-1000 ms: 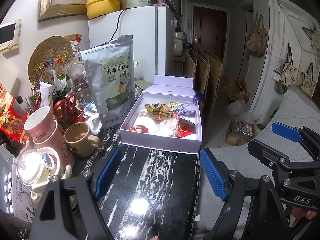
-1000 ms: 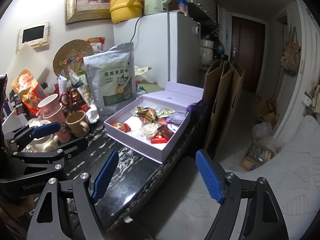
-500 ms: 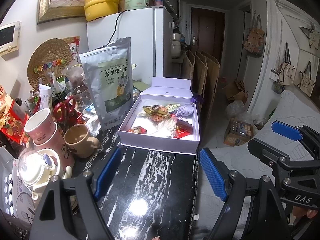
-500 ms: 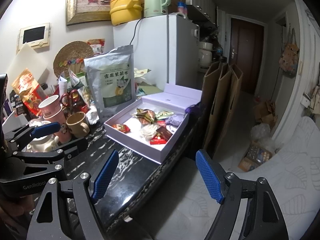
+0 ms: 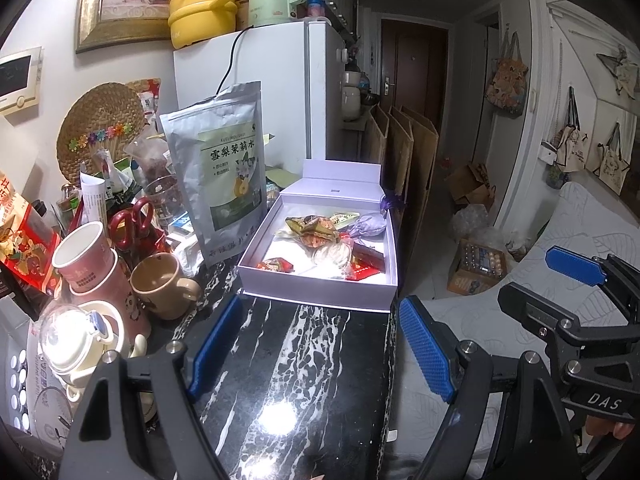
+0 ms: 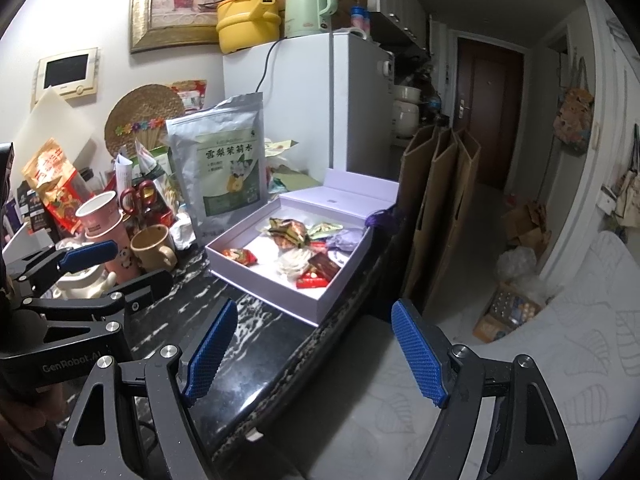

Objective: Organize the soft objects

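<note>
Left gripper (image 5: 320, 344): jaws apart, empty, over black marble counter (image 5: 304, 380), short of lavender box (image 5: 316, 298). We judge wrapped sweets (image 5: 320, 232) inside box light, crinkly, yielding; purple pouch (image 5: 366, 226) soft. We would pinch twisted wrapper ends or pouch middle, gently. Right gripper (image 6: 316, 352): likewise spread, empty, past counter edge.
</note>
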Action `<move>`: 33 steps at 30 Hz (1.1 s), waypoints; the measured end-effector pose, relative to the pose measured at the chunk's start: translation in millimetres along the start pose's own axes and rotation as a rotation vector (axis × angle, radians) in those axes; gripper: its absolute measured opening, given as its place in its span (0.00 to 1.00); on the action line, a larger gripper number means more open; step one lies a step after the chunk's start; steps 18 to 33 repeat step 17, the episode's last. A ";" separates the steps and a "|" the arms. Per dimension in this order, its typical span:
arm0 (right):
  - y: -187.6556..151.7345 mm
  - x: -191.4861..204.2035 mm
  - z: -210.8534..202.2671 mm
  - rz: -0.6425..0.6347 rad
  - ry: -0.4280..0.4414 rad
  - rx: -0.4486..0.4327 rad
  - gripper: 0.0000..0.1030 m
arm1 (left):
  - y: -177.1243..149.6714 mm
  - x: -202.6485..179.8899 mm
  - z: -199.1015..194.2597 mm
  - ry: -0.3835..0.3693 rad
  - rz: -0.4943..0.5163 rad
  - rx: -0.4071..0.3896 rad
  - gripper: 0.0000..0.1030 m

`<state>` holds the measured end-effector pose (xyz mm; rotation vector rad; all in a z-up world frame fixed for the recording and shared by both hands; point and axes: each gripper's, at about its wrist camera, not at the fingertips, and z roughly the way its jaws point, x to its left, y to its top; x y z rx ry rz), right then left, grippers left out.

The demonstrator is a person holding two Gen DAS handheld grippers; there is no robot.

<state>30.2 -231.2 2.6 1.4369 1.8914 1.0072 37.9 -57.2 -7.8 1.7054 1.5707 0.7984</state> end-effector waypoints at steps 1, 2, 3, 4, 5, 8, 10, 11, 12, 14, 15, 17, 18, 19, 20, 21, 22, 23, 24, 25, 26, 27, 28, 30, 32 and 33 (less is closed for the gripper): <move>0.1 -0.2 0.0 0.000 0.000 0.000 0.78 | -0.1 -0.2 -0.5 0.003 0.000 -0.001 0.79; -0.4 -0.2 -0.8 0.002 -0.001 -0.002 0.78 | -0.3 -0.3 -1.3 0.005 -0.001 -0.004 0.79; -1.0 -0.3 -1.7 0.002 -0.001 -0.003 0.78 | -0.1 0.0 -1.6 0.005 -0.001 -0.005 0.79; -1.3 -0.6 -2.5 0.003 -0.001 -0.005 0.78 | 0.1 -0.2 -2.2 0.005 0.000 -0.007 0.79; -1.7 -0.9 -3.2 0.004 -0.003 -0.006 0.78 | 0.1 -0.4 -2.9 0.004 0.002 -0.009 0.79; -3.0 -0.5 -5.9 0.004 -0.003 -0.010 0.78 | 0.5 -0.7 -4.9 0.004 0.005 -0.018 0.79; -3.4 -0.3 -7.3 0.004 -0.003 -0.012 0.78 | 0.3 -1.6 -6.8 0.003 0.010 -0.024 0.79; -3.9 0.1 -7.8 0.004 -0.003 -0.013 0.78 | 0.3 -2.1 -7.5 0.002 0.011 -0.026 0.79; -4.2 0.3 -8.3 0.004 -0.004 -0.014 0.78 | 0.0 -2.7 -8.3 0.002 0.012 -0.028 0.79; -4.3 0.2 -8.4 0.005 -0.003 -0.013 0.78 | -0.2 -3.0 -8.8 0.004 0.012 -0.029 0.79; -4.2 0.3 -8.3 0.005 -0.002 -0.013 0.78 | -0.3 -3.0 -9.1 0.004 0.011 -0.030 0.79; -4.3 0.3 -8.5 0.004 -0.003 -0.014 0.78 | -0.2 -3.1 -9.1 0.001 0.012 -0.030 0.79; -4.3 0.3 -8.5 0.004 -0.003 -0.014 0.78 | -0.2 -3.1 -9.1 0.001 0.012 -0.030 0.79; -4.3 0.3 -8.5 0.004 -0.003 -0.014 0.78 | -0.2 -3.1 -9.1 0.001 0.012 -0.030 0.79; -4.3 0.3 -8.5 0.004 -0.003 -0.014 0.78 | -0.2 -3.1 -9.1 0.001 0.012 -0.030 0.79; -4.3 0.3 -8.5 0.004 -0.003 -0.014 0.78 | -0.2 -3.1 -9.1 0.001 0.012 -0.030 0.79; -4.3 0.3 -8.5 0.004 -0.003 -0.014 0.78 | -0.2 -3.1 -9.1 0.001 0.012 -0.030 0.79; -4.3 0.3 -8.5 0.004 -0.003 -0.014 0.78 | -0.2 -3.1 -9.1 0.001 0.012 -0.030 0.79; -4.3 0.3 -8.5 0.004 -0.003 -0.014 0.78 | -0.2 -3.1 -9.1 0.001 0.012 -0.030 0.79; -4.3 0.3 -8.5 0.004 -0.003 -0.014 0.78 | -0.2 -3.1 -9.1 0.001 0.012 -0.030 0.79; -4.3 0.3 -8.5 0.004 -0.003 -0.014 0.78 | -0.2 -3.1 -9.1 0.001 0.012 -0.030 0.79; -4.3 0.3 -8.5 0.004 -0.003 -0.014 0.78 | -0.2 -3.1 -9.1 0.001 0.012 -0.030 0.79; -4.3 0.3 -8.5 0.004 -0.003 -0.014 0.78 | -0.2 -3.1 -9.1 0.001 0.012 -0.030 0.79; -4.3 0.3 -8.5 0.004 -0.003 -0.014 0.78 | -0.2 -3.1 -9.1 0.001 0.012 -0.030 0.79; -4.3 0.3 -8.5 0.004 -0.003 -0.014 0.78 | -0.2 -3.1 -9.1 0.001 0.012 -0.030 0.79; -4.3 0.3 -8.5 0.004 -0.003 -0.014 0.78 | -0.2 -3.1 -9.1 0.001 0.012 -0.030 0.79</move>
